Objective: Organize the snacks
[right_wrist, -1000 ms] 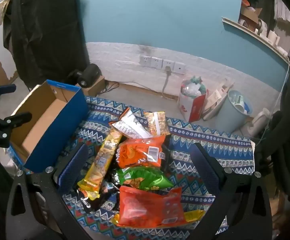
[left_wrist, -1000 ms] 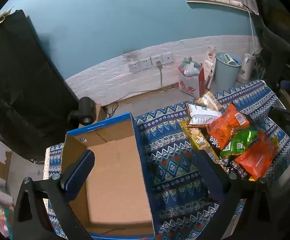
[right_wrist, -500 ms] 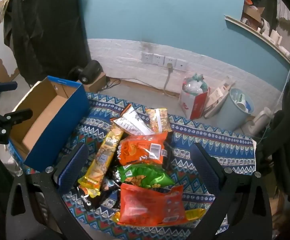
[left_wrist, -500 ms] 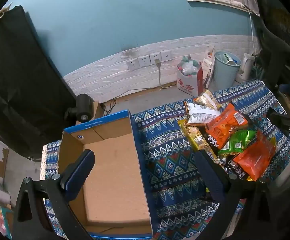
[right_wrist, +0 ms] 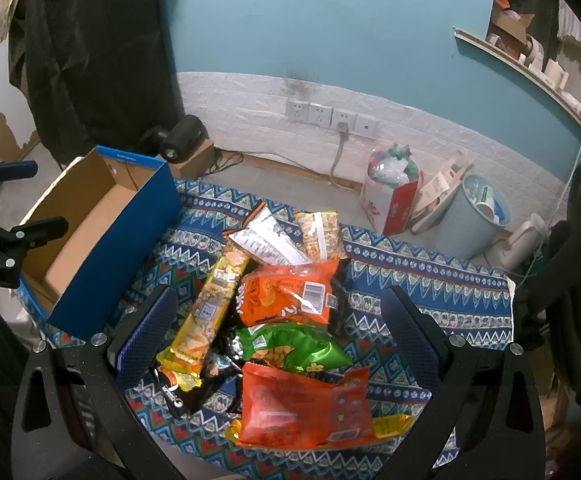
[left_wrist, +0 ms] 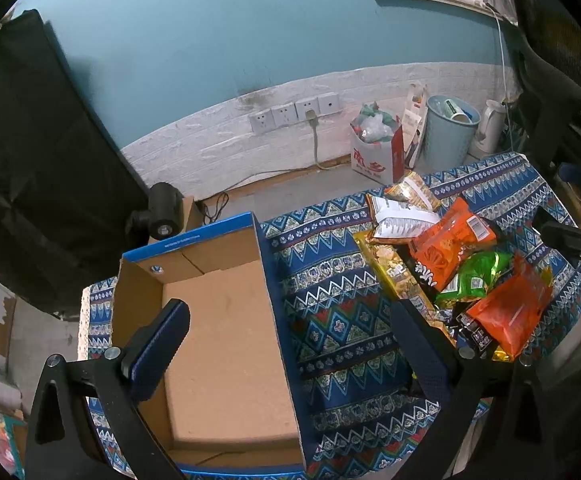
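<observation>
my left gripper [left_wrist: 286,344] is spread wide and holds nothing, over the cardboard box [left_wrist: 218,320]. my right gripper [right_wrist: 278,336] is also wide, touching nothing, above the snack bags [right_wrist: 290,300], shiny orange, green and yellow, piled on the patterned cloth [right_wrist: 410,280] beside the box.

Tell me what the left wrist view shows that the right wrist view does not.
Only the left wrist view shows the whole bare floor of the cardboard box. Only the right wrist view shows the box's blue outer side and the full front of the nearest orange bag. Both show the snack pile, the patterned cloth, the light-blue bin, and an open hand-held gripper, left and right.
</observation>
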`<action>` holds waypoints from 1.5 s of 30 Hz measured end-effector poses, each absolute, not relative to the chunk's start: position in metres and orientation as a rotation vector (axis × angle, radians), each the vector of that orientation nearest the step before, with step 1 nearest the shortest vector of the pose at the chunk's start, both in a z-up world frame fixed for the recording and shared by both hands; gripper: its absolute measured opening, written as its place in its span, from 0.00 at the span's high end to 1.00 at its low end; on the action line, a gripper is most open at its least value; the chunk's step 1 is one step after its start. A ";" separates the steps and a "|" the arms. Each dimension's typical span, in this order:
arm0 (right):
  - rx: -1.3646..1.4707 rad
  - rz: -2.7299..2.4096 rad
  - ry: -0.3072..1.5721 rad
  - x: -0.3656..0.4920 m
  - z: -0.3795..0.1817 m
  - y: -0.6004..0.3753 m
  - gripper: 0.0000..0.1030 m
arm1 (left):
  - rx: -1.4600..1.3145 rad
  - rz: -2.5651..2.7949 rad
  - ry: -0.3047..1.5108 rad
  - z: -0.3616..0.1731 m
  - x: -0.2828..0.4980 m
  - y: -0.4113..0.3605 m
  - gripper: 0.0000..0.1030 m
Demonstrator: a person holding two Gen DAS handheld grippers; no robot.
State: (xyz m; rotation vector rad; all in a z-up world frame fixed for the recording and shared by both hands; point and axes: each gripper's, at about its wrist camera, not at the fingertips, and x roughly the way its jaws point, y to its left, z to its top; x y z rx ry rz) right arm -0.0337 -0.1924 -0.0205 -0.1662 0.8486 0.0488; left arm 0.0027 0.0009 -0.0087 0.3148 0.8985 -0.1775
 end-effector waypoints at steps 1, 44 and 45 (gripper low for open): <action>-0.165 0.047 0.848 -0.033 -0.020 -0.193 0.03 | 0.316 -0.177 0.899 -0.009 0.003 0.001 0.01; -0.177 0.058 0.876 -0.034 -0.025 -0.189 0.03 | 0.323 -0.170 0.913 -0.016 0.003 0.003 0.01; -0.176 0.059 0.877 -0.034 -0.025 -0.189 0.03 | 0.323 -0.171 0.914 -0.016 0.003 0.003 0.01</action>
